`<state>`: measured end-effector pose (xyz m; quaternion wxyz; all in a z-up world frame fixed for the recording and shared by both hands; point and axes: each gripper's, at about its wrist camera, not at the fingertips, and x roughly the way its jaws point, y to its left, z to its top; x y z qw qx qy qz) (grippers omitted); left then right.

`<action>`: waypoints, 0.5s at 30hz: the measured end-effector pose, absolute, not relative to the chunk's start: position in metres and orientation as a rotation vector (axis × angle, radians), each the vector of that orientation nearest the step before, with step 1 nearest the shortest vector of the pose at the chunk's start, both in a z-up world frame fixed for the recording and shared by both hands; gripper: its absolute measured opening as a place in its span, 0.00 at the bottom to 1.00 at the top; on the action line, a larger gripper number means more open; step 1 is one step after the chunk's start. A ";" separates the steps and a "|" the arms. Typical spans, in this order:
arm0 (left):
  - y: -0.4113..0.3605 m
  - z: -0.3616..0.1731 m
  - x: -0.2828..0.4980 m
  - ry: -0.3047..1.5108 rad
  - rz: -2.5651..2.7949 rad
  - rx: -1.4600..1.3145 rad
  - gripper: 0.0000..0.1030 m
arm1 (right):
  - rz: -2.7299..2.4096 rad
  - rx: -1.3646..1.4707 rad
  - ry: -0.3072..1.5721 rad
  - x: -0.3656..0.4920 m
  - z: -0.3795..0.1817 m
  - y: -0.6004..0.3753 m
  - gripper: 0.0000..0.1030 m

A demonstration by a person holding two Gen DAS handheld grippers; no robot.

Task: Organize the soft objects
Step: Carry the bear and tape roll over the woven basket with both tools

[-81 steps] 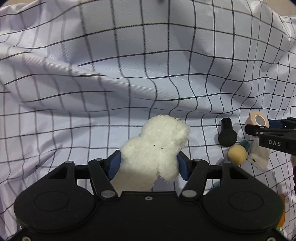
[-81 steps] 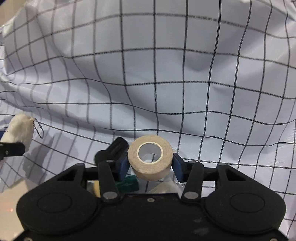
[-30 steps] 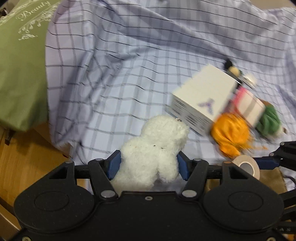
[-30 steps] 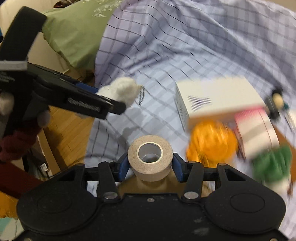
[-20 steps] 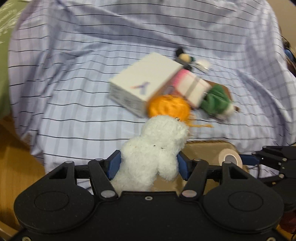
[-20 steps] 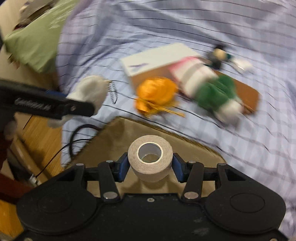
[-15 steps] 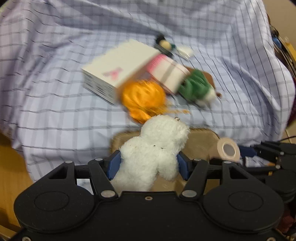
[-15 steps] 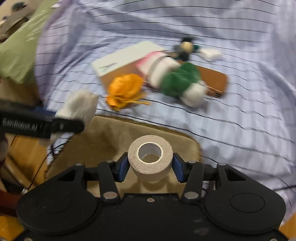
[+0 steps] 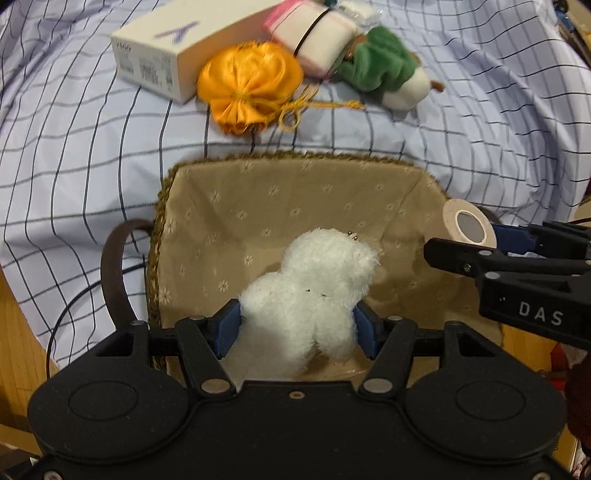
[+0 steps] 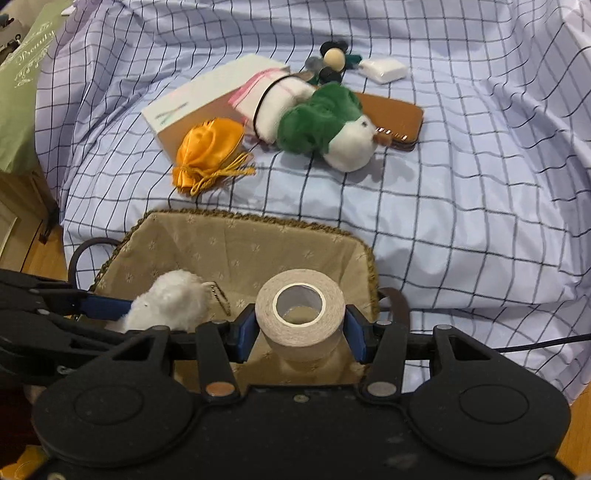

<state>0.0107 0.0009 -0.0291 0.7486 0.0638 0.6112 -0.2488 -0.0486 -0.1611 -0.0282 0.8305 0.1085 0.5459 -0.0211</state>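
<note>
My left gripper [image 9: 298,326] is shut on a white fluffy plush toy [image 9: 314,291] and holds it over the open cloth-lined basket [image 9: 288,162]. My right gripper [image 10: 300,330] is shut on a beige tape roll [image 10: 300,313], also over the basket [image 10: 258,221]. The plush toy also shows in the right wrist view [image 10: 166,301], and the tape roll in the left wrist view [image 9: 467,226]. On the checked bedsheet beyond lie an orange satin pouch [image 9: 247,86] and a green and white plush [image 9: 384,70].
A white box [image 9: 177,48], a pink-edged white bundle [image 9: 314,33], a brown wallet [image 10: 395,116], a small bead doll [image 10: 332,59] and a white packet [image 10: 384,70] lie on the sheet. A green bag [image 10: 22,88] stands at far left. Wooden floor lies beside the basket.
Both grippers have pulled back from the sheet and swung over the basket, each keeping hold of its object. The basket has come fully into view under them.
</note>
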 end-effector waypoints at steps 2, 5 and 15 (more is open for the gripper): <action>0.001 -0.033 0.010 1.347 -0.541 0.143 0.58 | -0.046 0.238 1.175 -0.047 -0.032 -0.157 0.47; -0.002 -0.037 0.007 1.347 -0.544 0.171 0.58 | -0.050 0.234 1.199 -0.045 -0.038 -0.153 0.47; -0.008 -0.039 0.006 1.340 -0.541 0.209 0.62 | -0.057 0.241 1.219 -0.044 -0.043 -0.158 0.47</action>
